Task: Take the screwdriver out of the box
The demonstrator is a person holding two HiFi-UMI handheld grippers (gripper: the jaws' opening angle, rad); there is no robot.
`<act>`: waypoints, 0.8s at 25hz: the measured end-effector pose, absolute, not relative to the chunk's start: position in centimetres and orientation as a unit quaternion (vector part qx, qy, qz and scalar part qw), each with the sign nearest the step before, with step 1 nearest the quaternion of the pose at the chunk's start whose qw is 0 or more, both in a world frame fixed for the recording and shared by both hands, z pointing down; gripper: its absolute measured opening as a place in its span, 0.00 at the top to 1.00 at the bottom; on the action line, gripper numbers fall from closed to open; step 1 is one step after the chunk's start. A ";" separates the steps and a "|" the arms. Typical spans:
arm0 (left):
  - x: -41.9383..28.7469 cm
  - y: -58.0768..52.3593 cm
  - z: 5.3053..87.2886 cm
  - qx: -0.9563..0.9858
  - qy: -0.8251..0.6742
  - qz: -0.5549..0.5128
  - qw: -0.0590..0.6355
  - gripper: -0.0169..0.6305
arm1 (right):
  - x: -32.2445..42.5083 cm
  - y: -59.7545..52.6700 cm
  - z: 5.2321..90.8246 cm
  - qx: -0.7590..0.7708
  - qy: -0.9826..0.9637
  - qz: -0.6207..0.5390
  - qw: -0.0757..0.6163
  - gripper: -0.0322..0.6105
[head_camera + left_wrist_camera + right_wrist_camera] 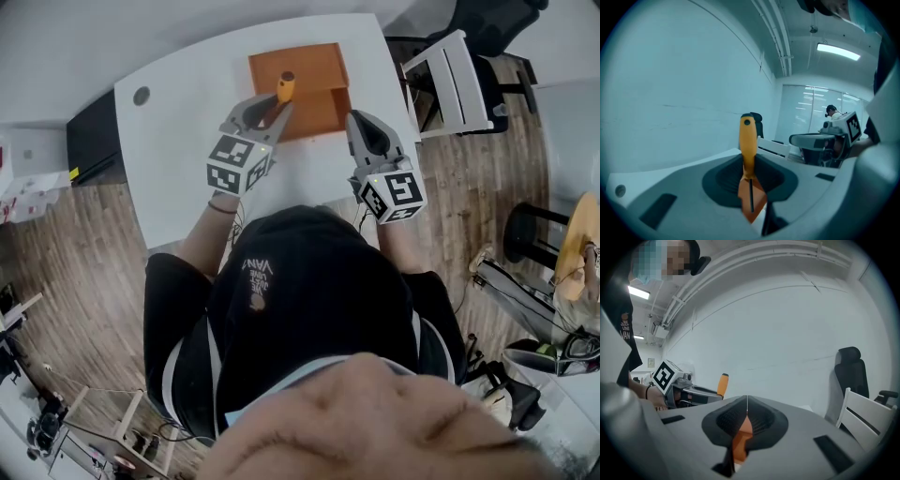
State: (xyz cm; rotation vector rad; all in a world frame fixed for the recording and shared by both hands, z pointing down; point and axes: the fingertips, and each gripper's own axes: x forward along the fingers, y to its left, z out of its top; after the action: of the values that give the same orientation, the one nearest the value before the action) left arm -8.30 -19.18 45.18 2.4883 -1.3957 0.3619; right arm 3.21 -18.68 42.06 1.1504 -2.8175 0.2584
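Left gripper (750, 190) was clenched low on the screwdriver (747, 140), its orange handle standing upright above the box (314, 70). The lift out looked nearly done. The next move called for carrying the tool clear of the box wall to the bare table (178, 150). Right gripper (746, 411), jaws together and empty, hovered beside the box, out of the way. A chair (450, 80) stood past the table.
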 end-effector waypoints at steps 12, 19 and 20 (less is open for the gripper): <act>-8.9 -17.6 44.2 0.861 -0.486 0.097 0.118 0.84 | 2.3 -18.5 41.8 0.367 -0.926 0.080 0.044 0.93; -9.2 -16.9 43.6 0.861 -0.491 0.086 0.105 0.84 | 2.0 -18.4 41.9 0.364 -0.927 0.079 0.048 0.93; -9.3 -16.7 43.5 0.861 -0.491 0.084 0.105 0.84 | 1.9 -18.4 41.9 0.364 -0.927 0.079 0.049 0.93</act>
State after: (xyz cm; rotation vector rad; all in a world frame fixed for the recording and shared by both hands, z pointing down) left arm -9.27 -16.73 43.52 2.5369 -1.4488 0.2468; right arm 1.95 -18.42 41.91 1.1082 -2.8250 0.2410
